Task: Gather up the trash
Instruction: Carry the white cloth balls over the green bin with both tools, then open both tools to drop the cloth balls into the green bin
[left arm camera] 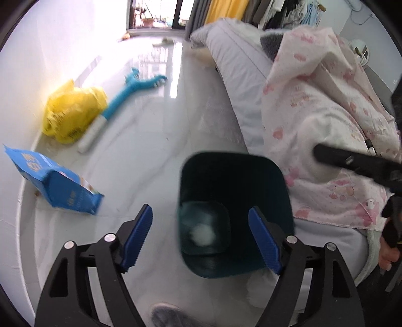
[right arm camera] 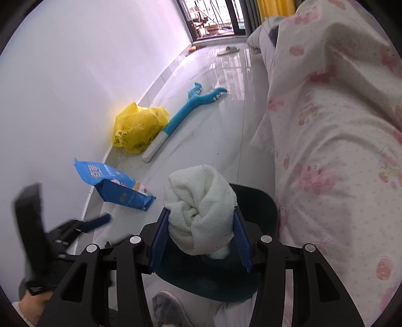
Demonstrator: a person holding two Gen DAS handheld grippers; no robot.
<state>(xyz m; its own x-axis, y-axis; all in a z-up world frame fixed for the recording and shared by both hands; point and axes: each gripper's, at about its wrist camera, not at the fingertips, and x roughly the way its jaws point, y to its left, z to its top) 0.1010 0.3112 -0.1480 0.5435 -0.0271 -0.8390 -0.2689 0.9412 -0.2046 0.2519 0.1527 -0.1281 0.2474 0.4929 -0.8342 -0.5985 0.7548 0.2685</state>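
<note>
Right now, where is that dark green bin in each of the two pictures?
Left wrist view: the dark green bin sits at lower centre on the floor, open top facing the camera, beside the bed's pink blanket.
Right wrist view: the bin is at lower centre, mostly hidden behind the white cloth.
Shared landmark: the blue packet lies left of the bin.

Glossy pale marble-look tile floor (right arm camera: 226,83) – daylight glare from a dark-framed glass balcony door (right arm camera: 213,17). Plain white wall (right arm camera: 88,75) on the left; bed with pink-patterned white quilt (right arm camera: 339,151) on the right, yellow curtain (left arm camera: 226,10) beyond.
</note>
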